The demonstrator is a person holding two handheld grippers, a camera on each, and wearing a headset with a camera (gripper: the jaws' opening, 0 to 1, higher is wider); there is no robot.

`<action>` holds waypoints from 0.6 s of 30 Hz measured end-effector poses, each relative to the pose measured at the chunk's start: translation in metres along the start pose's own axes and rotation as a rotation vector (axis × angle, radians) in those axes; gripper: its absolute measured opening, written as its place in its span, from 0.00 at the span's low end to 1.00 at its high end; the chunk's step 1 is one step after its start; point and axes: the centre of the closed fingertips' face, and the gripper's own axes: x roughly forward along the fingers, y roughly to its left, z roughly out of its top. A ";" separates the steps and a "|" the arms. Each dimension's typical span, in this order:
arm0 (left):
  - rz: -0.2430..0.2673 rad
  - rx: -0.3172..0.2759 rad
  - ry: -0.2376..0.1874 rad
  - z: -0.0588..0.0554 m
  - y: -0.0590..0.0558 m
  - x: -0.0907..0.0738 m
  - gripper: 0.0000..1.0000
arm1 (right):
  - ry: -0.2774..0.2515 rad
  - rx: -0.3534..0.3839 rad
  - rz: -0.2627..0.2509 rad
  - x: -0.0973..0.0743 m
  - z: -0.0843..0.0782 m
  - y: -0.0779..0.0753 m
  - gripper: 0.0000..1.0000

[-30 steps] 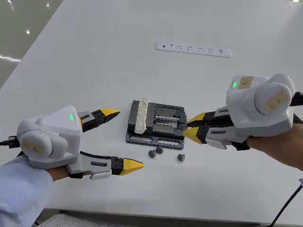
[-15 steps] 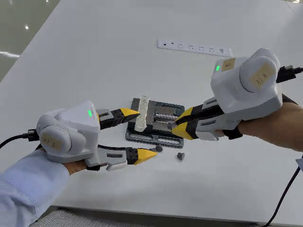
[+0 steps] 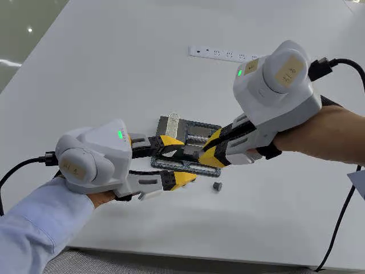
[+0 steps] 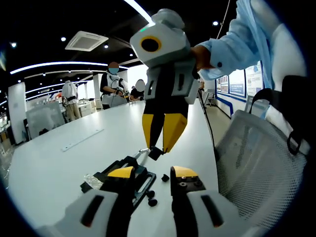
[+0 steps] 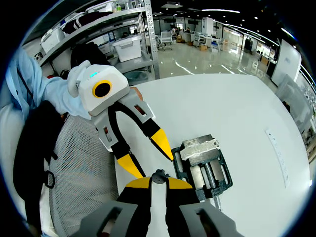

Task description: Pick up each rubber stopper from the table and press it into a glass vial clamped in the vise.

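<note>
At the centre of the head view, the white right gripper with yellow-tipped black jaws (image 3: 208, 153) reaches in from the upper right over the dark metal bench vise (image 3: 197, 132). Its jaws are pinched narrow on a small dark grey rubber stopper (image 5: 158, 177), seen at the bottom centre of the right gripper view, just left of the vise. The matching left gripper (image 3: 178, 160) enters from the lower left with jaws spread wide and nothing between them, while loose dark stoppers (image 4: 165, 177) lie on the white table (image 3: 114, 68) beside the vise.
</note>
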 end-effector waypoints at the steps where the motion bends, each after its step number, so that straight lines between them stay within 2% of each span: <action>1: -0.005 0.010 -0.004 0.001 -0.001 0.000 0.21 | 0.011 0.000 0.007 0.001 -0.001 0.001 0.07; 5: -0.008 0.013 -0.012 0.003 -0.001 -0.001 0.18 | 0.038 0.000 0.025 0.002 -0.002 0.004 0.06; 10: -0.013 0.043 -0.012 0.005 -0.003 -0.001 0.15 | 0.064 0.021 0.059 0.003 -0.001 0.008 0.07; 18: -0.030 0.076 -0.010 0.007 -0.006 0.000 0.10 | 0.093 0.038 0.085 0.003 -0.001 0.012 0.07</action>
